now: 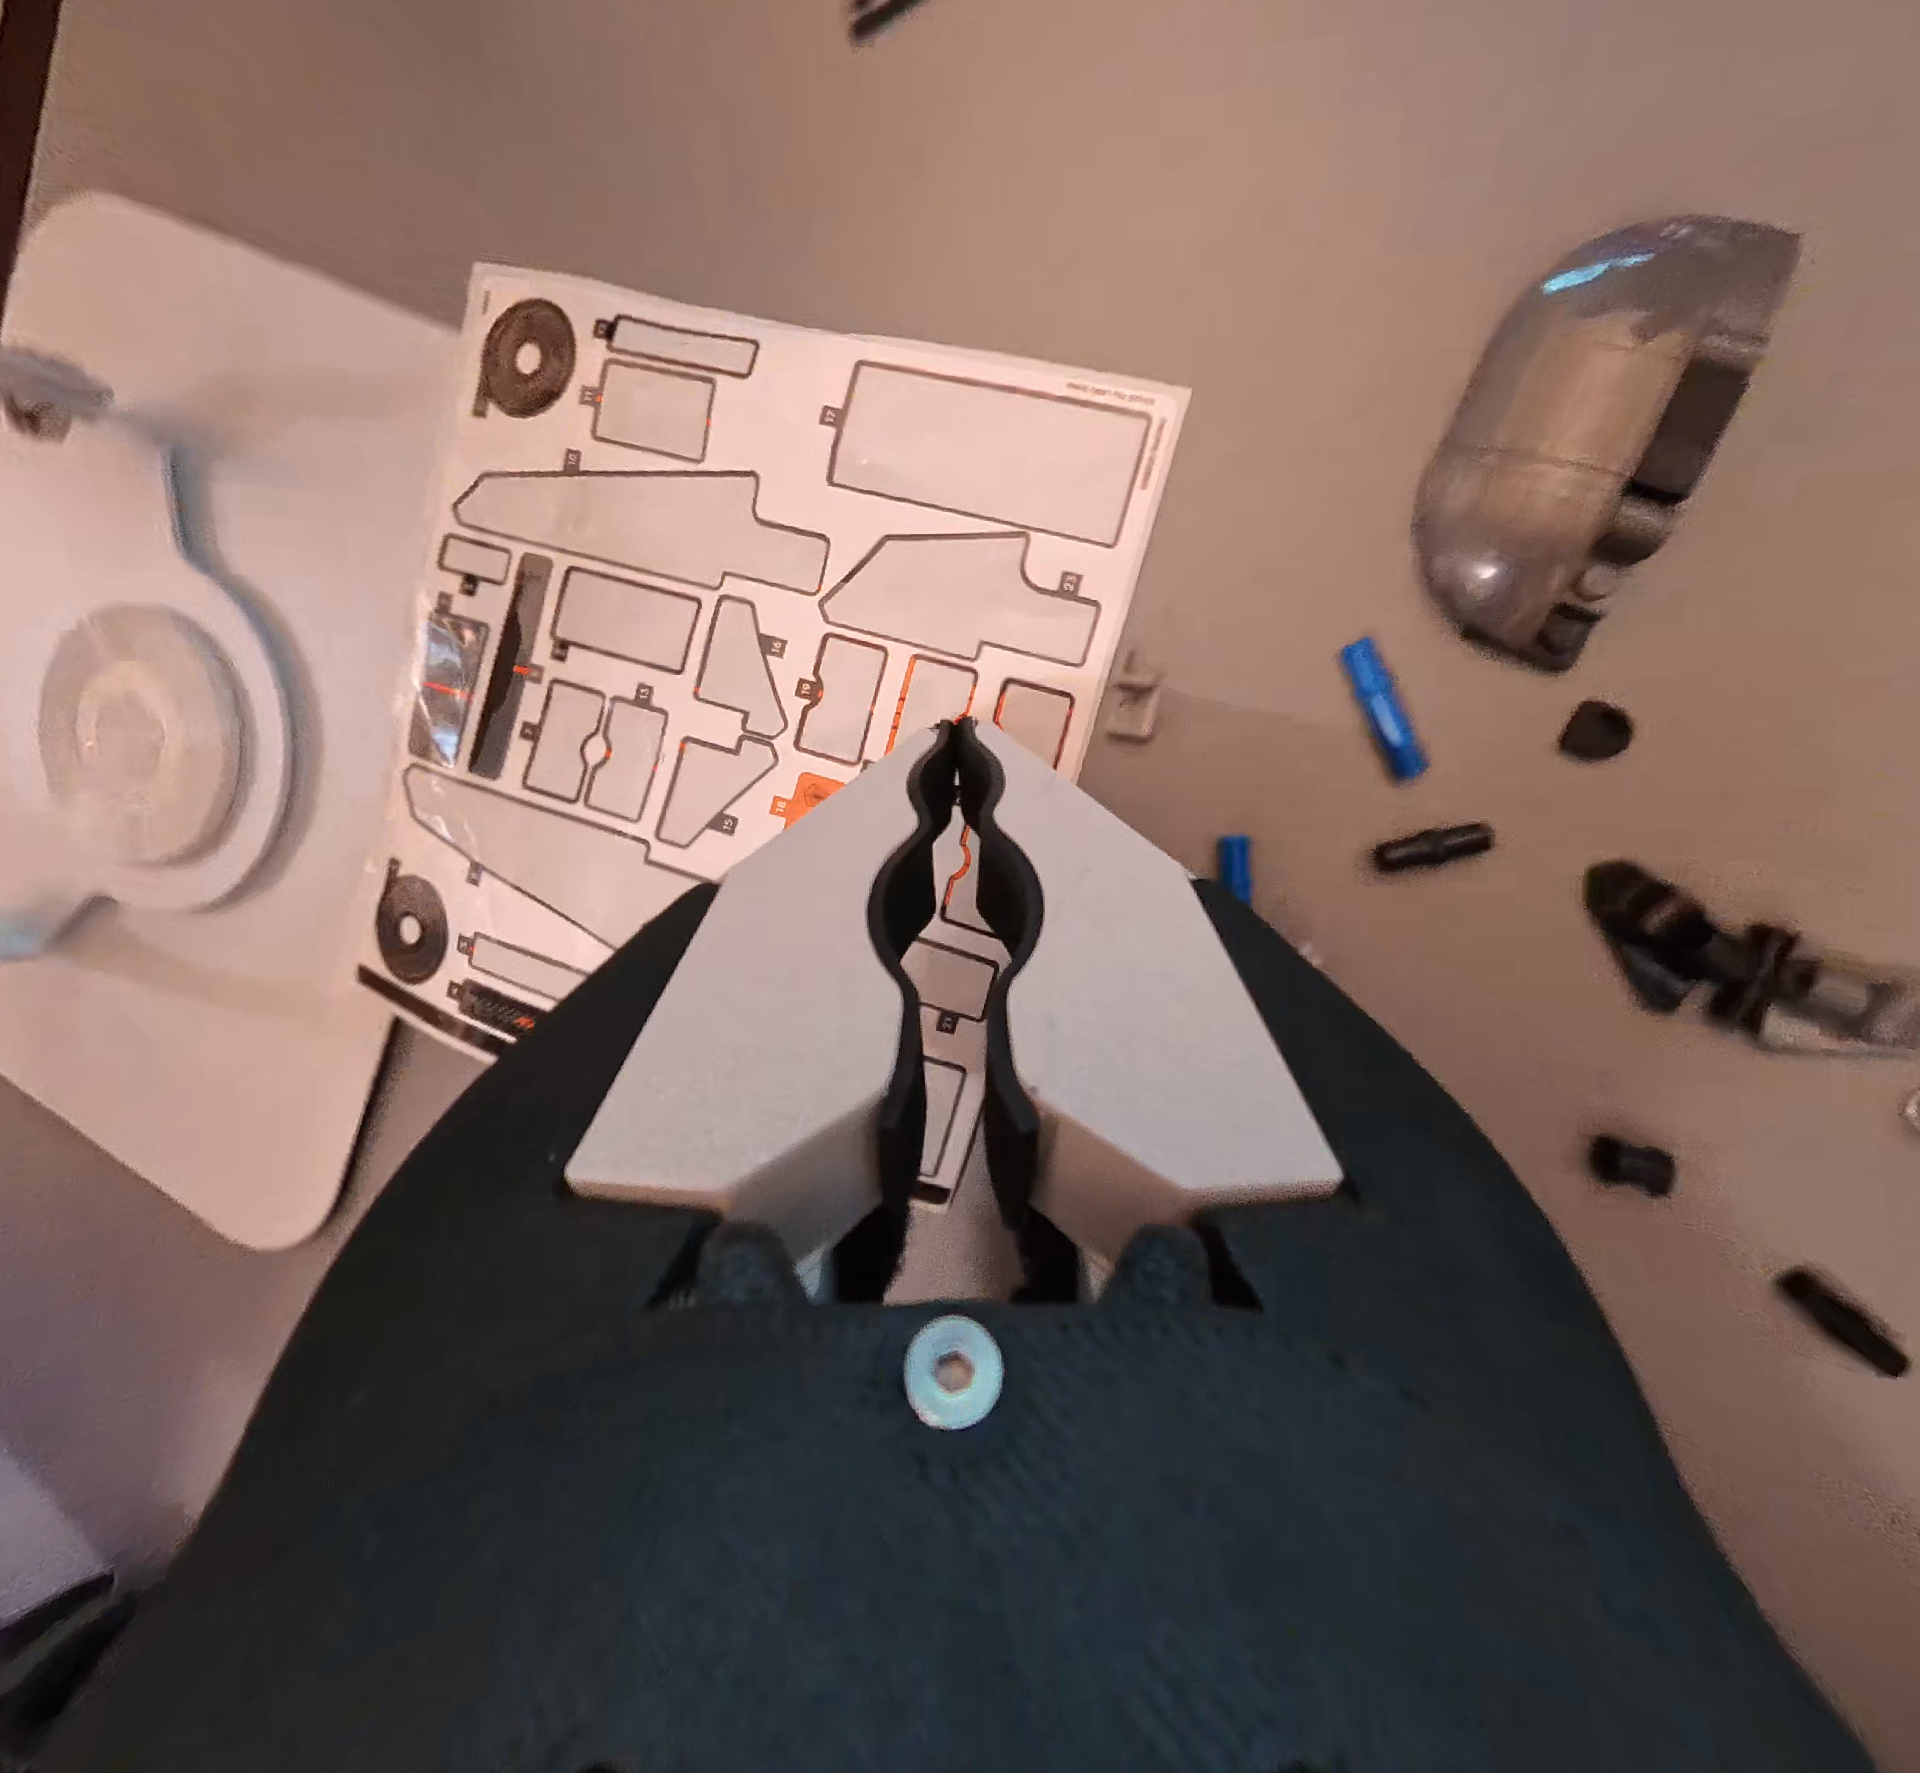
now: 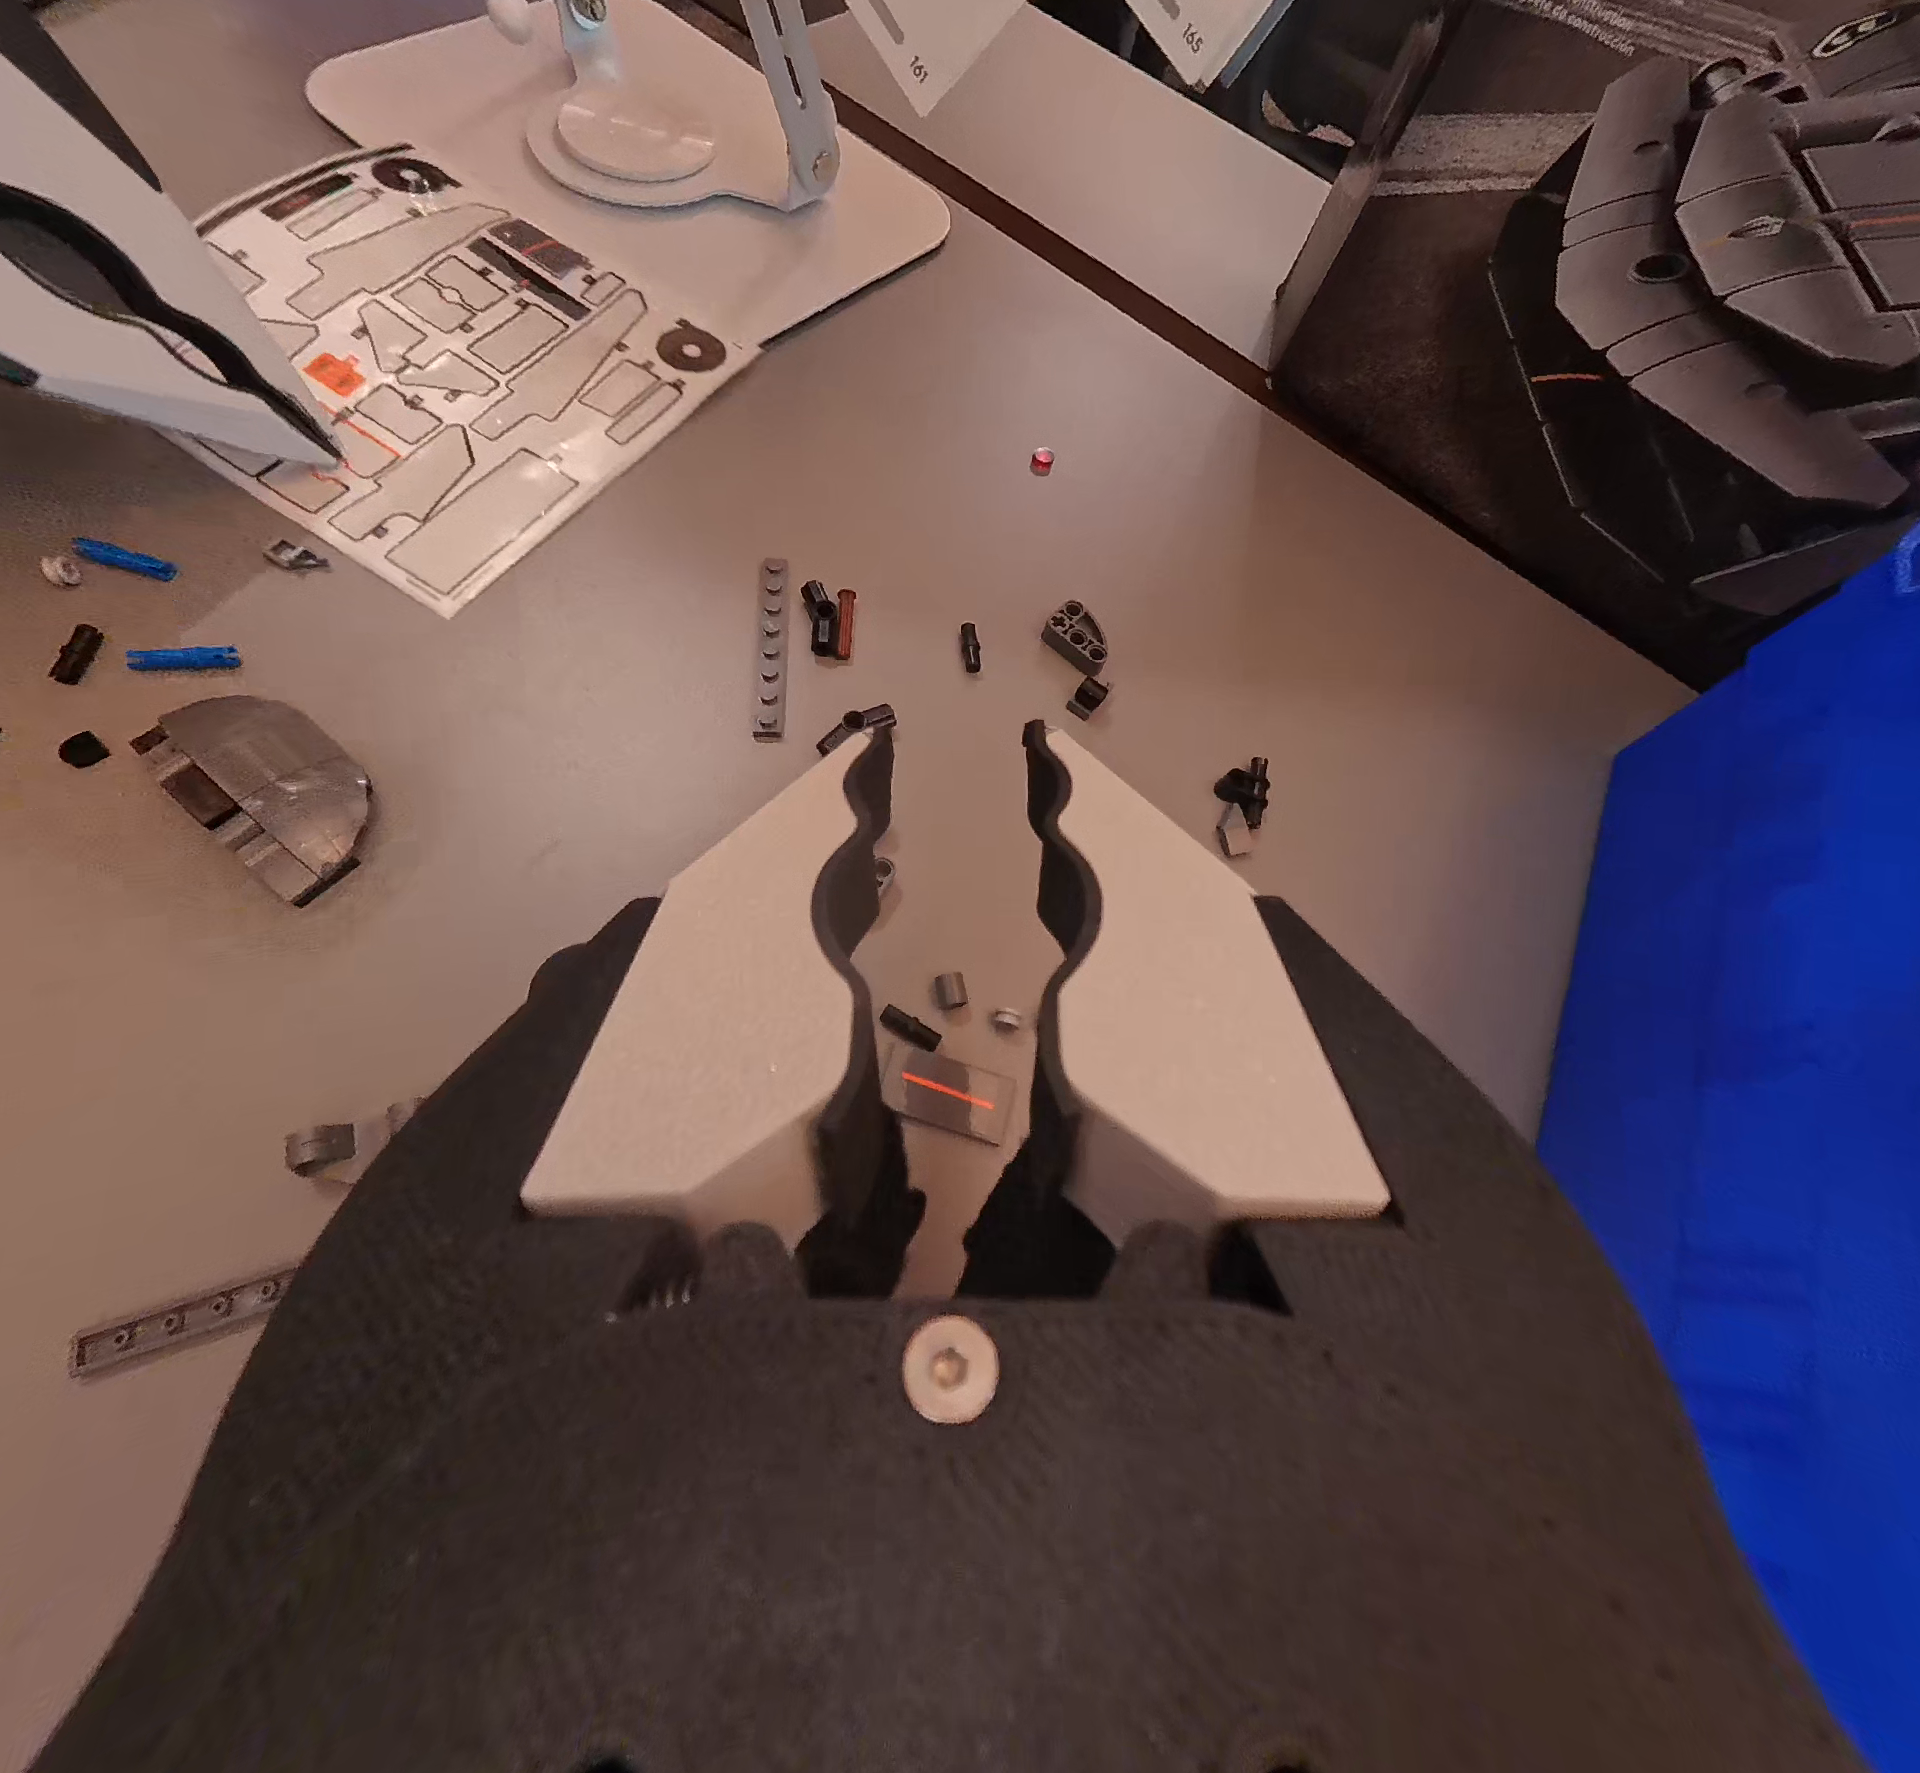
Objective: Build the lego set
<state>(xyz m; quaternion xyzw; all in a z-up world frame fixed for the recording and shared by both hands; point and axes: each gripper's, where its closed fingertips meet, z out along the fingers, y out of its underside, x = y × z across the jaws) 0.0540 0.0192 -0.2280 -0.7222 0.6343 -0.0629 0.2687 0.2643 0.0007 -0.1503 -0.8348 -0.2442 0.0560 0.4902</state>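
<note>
- Your left gripper [image 1: 954, 726] has its jaws pinched together at the tips, right over the lower edge of the sticker sheet [image 1: 727, 580]. Something thin and orange-edged shows at the tips; whether you actually hold a sticker there, you cannot tell from these views.
- The right wrist view shows the same gripper's tips touching the sheet near its orange-lined stickers.
- Your right gripper [image 2: 958, 731] hangs with its jaws wide apart and nothing between them, above loose parts on the table [image 2: 1195, 497].
- Under it lies a small grey tile with an orange line [image 2: 951, 1095], which looks as if it already carries a sticker.
- Many outlines on the sheet look blank grey, so a good share of the stickers seems used; a few orange and dark ones are left.
- A rounded grey sub-assembly [image 2: 265, 788] lies finished or half-finished at the table's left, well apart from your right gripper.
- Much is still loose: blue pins [image 2: 182, 656], black pins [image 2: 970, 646], a long grey plate [image 2: 770, 648], a dark curved beam [image 2: 1075, 632] and a tiny red round piece [image 2: 1042, 461].
- The set's box [image 2: 1662, 269] stands at the back right, and an instruction page hangs on the white stand [image 2: 644, 134].
- No full model shows in either view, so judge the build as mid-way at best.
</note>
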